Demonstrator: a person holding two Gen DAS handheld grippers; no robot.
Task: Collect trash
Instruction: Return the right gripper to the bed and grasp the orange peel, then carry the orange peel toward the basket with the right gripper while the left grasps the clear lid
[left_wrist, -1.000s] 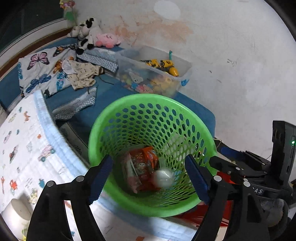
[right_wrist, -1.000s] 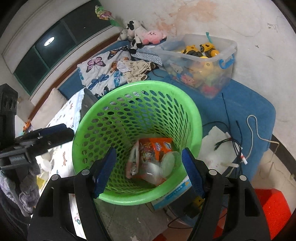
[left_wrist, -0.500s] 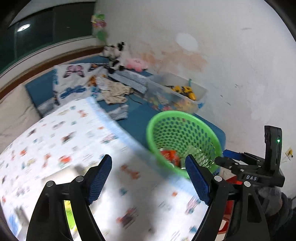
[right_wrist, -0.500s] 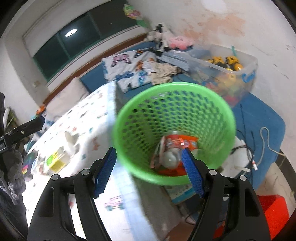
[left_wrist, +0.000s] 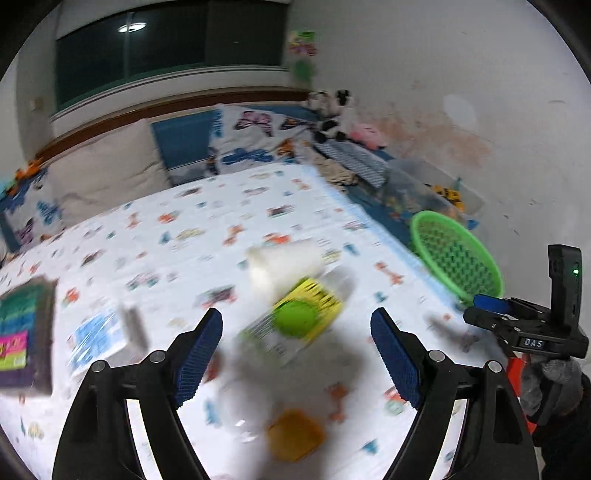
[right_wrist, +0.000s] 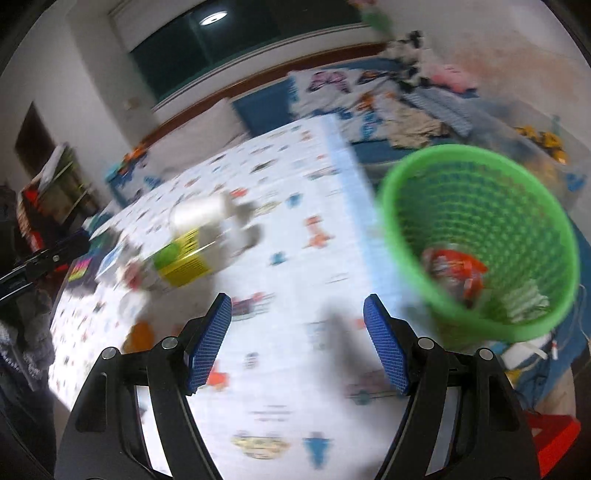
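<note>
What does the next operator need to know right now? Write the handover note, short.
Left gripper: open, empty, over the patterned sheet.
Right gripper: open, empty, left of the green basket.
Done: an orange wrapper lies in the basket, with other pieces too blurred to name.
Left: white cup, yellow-green package and an orange piece on the sheet. The frames are blurred, so check each before gripping.

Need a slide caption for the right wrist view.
Open right hand-held gripper over patterned bedsheet, green basket at right.
</note>
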